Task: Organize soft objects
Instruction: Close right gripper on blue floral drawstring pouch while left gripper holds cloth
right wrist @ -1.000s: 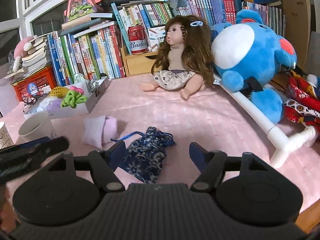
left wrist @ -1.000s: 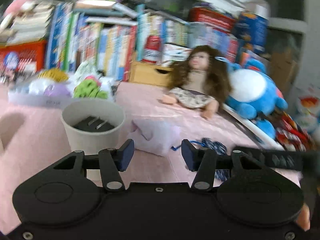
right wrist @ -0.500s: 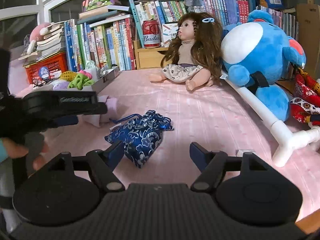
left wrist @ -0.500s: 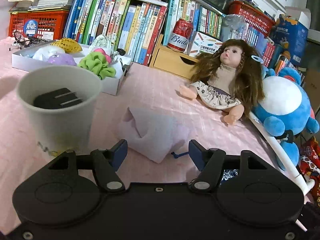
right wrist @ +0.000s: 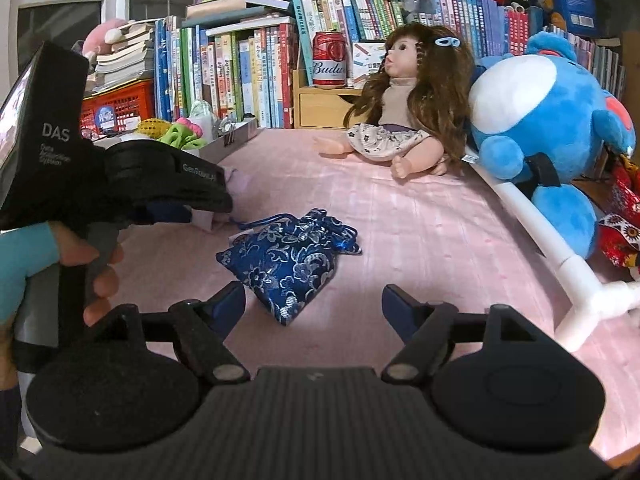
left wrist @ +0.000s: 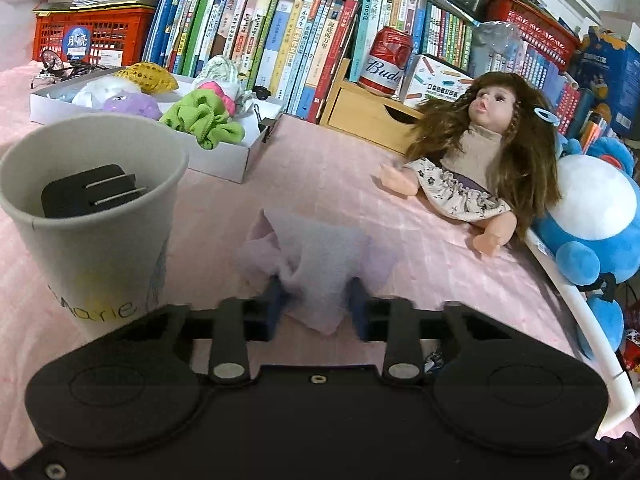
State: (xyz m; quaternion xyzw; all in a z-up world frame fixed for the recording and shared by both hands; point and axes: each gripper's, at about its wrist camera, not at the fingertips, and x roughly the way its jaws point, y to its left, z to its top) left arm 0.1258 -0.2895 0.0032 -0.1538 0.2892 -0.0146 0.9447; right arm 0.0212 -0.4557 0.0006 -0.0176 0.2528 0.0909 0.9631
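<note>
Both my grippers are low over the pink cloth [left wrist: 328, 168]. On my left gripper [left wrist: 318, 306] the jaws are closing, and the two blue pads [left wrist: 275, 300] squeeze the near end of a soft pale purple pouch [left wrist: 316, 256]. The pouch looks fuzzy and crumpled. It bunches up where I pinch it and spreads out wider on the far side, so its long way runs from near to far. It lies on the cloth, just right of a gray paper cup [left wrist: 94, 216] with a black plug [left wrist: 90, 190] inside.

My right gripper [right wrist: 314, 306] has its jaws spread wide and opening a bit more. Nothing is pinched in them. A blue pouch [right wrist: 290, 258] lies just past the tips, with its near corner poking in between them, not touching either pad that I can see. It is shiny, with silver flowers sewn on it. Its gathered top with the blue string points far and right, and its pointed corner points near. A hand [right wrist: 92, 264] holds my left gripper at the left of this view.

Farther back sits a doll [right wrist: 404, 112] with long brown hair, and a big blue plush toy [right wrist: 540, 120] leans on its right. A white box [left wrist: 216, 158] of soft things is far left.
</note>
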